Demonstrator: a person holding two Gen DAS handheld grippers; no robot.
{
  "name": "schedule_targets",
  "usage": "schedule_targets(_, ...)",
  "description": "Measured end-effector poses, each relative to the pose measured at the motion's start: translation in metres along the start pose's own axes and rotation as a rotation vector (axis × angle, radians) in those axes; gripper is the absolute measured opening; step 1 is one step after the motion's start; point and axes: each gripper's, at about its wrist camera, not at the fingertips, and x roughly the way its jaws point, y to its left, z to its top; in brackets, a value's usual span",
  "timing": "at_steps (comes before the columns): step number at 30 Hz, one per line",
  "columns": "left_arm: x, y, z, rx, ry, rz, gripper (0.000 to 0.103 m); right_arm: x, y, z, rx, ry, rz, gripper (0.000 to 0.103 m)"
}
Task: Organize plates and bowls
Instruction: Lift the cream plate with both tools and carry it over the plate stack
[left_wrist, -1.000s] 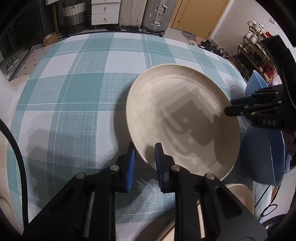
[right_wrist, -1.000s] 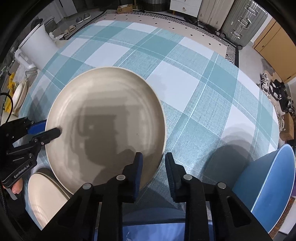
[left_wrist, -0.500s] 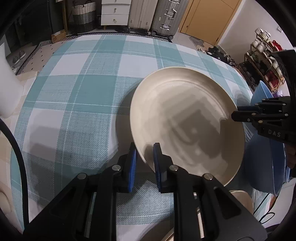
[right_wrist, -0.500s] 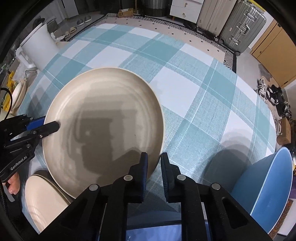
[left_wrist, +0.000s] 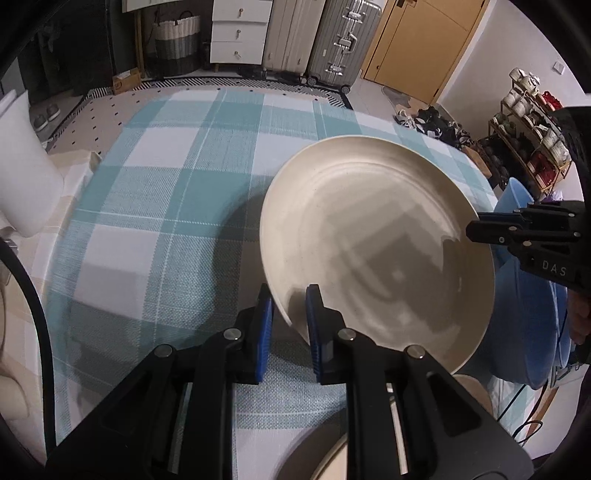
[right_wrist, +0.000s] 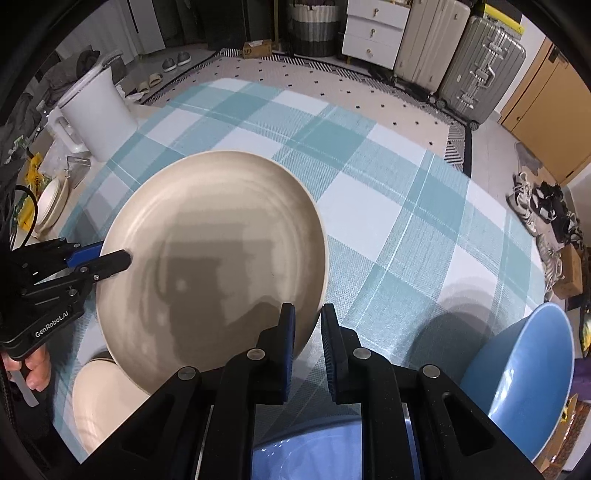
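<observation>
Beige plate (left_wrist: 373, 251) held clear above checked bench (left_wrist: 177, 206), tilted, pinched at opposite rim edges. My left gripper (left_wrist: 289, 314) clamped on near rim; right gripper (right_wrist: 307, 332) clamped on its side too. I judge: keep both grips level, move together, no twist, or rim slips. Both point forward and down over cloth. Blue bowl (right_wrist: 524, 373) at right, second beige plate (right_wrist: 99, 402) below.

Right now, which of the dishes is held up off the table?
The large beige plate, gripped at opposite rims by the left gripper and right gripper; the blue bowl isn't held.
</observation>
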Motion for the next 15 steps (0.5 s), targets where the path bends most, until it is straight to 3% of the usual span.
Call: schedule_targets(15,-0.065,-0.010,-0.012,0.023,-0.073,0.016,0.015,-0.049,0.015,-0.019,0.004,-0.085,0.015,0.015)
